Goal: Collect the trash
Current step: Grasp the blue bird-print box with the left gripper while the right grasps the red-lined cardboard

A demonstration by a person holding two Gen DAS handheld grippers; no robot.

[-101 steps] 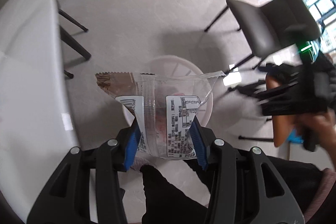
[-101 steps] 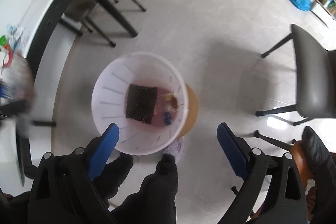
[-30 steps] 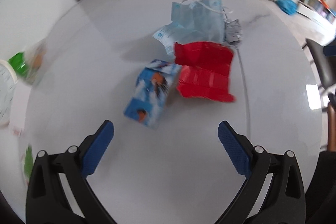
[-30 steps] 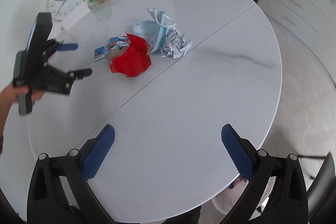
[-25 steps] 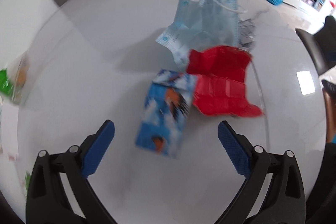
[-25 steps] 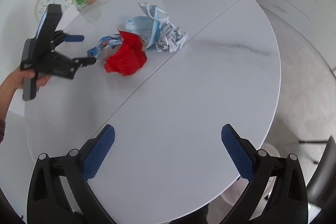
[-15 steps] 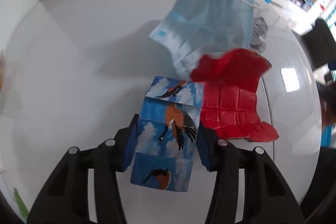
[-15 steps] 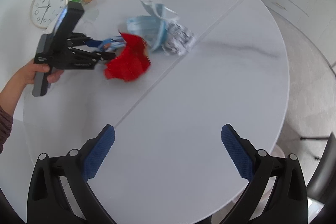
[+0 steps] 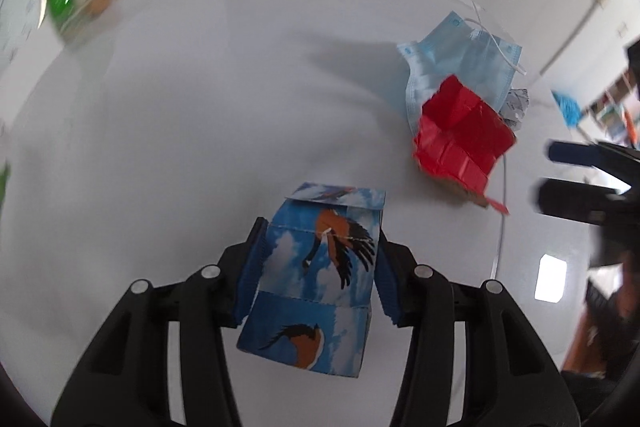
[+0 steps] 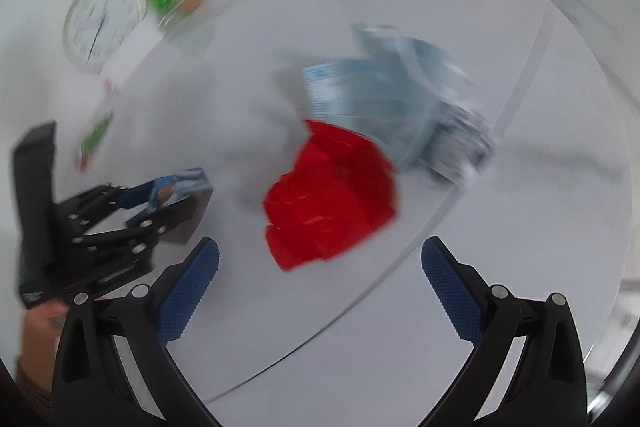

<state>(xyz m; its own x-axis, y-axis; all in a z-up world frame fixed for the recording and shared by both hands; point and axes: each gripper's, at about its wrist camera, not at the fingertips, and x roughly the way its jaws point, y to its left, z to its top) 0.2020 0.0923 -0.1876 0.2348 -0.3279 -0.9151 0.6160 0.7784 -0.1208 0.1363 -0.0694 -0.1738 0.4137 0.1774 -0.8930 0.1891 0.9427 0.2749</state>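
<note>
Left hand-held gripper [image 9: 320, 267] clamps bird-print carton [image 9: 320, 275] for binning; right hand-held gripper [image 10: 320, 283] agape, lined up on red wrapper [image 10: 332, 195].

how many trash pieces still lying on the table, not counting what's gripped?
3 clearly: red wrapper, blue face mask behind it, crumpled paper tucked at the mask's far side. Left gripper holds the bird-print carton. Blurred green items near the clock may add more.

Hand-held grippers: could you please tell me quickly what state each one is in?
Left hand-held gripper: closed on the blue bird-print carton.
Right hand-held gripper: open, holding nothing.
</note>
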